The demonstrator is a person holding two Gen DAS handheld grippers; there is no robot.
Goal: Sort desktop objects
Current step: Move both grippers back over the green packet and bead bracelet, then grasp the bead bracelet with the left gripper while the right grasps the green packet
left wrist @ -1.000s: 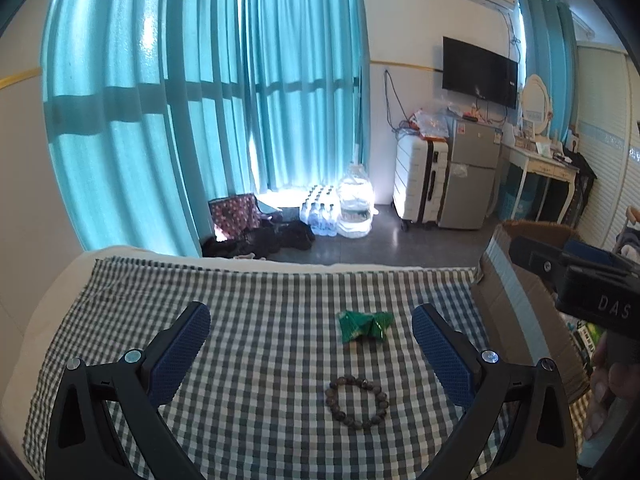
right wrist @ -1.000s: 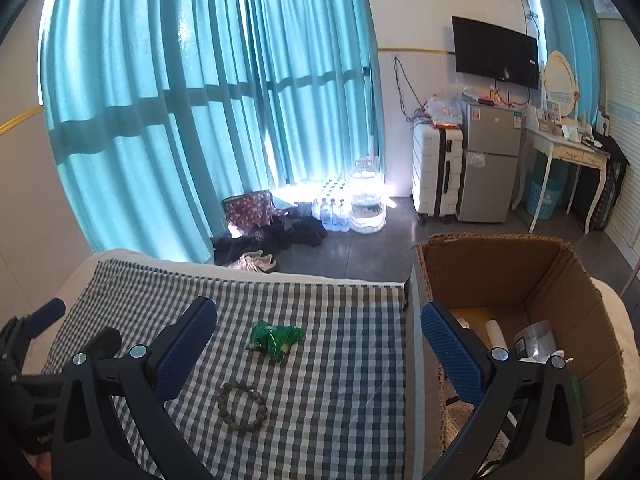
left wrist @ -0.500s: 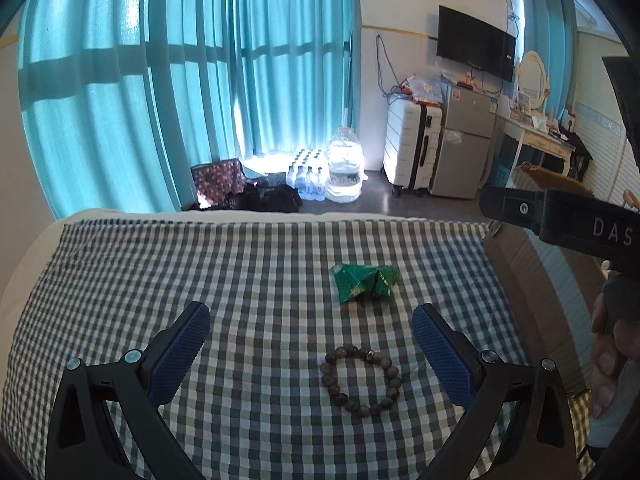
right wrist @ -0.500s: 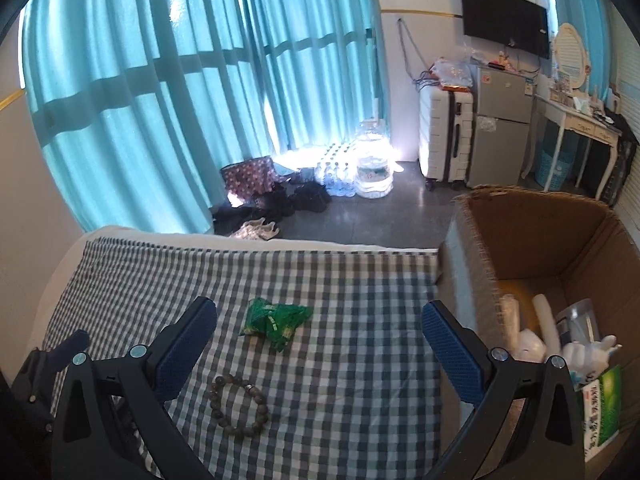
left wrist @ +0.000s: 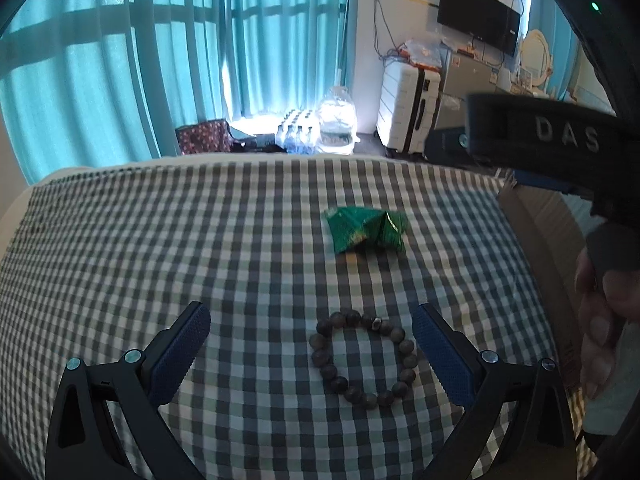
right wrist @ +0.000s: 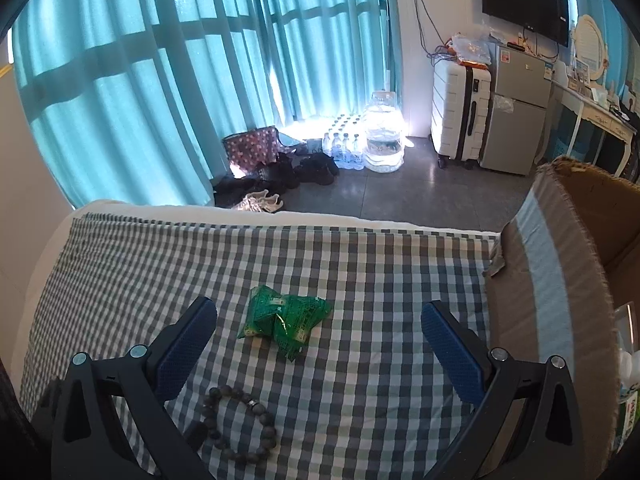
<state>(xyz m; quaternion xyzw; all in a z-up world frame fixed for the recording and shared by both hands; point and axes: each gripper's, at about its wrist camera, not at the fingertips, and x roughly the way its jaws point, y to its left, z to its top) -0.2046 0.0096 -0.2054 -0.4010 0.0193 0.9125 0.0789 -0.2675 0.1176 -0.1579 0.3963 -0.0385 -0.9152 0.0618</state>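
Bead bracelet (left wrist: 363, 360) between spread fingers (left wrist: 179, 356), green packet (left wrist: 366, 230) beyond

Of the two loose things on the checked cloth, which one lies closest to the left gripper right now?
The bead bracelet: it lies right between the open fingers of the left gripper, while the green packet sits farther out on the cloth, toward the window.

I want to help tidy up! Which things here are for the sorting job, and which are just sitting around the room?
For the job:
bead bracelet
green packet
cardboard box
left gripper and right gripper, both open

Just lying about:
white suitcase
small fridge
water jug
shoes
TV
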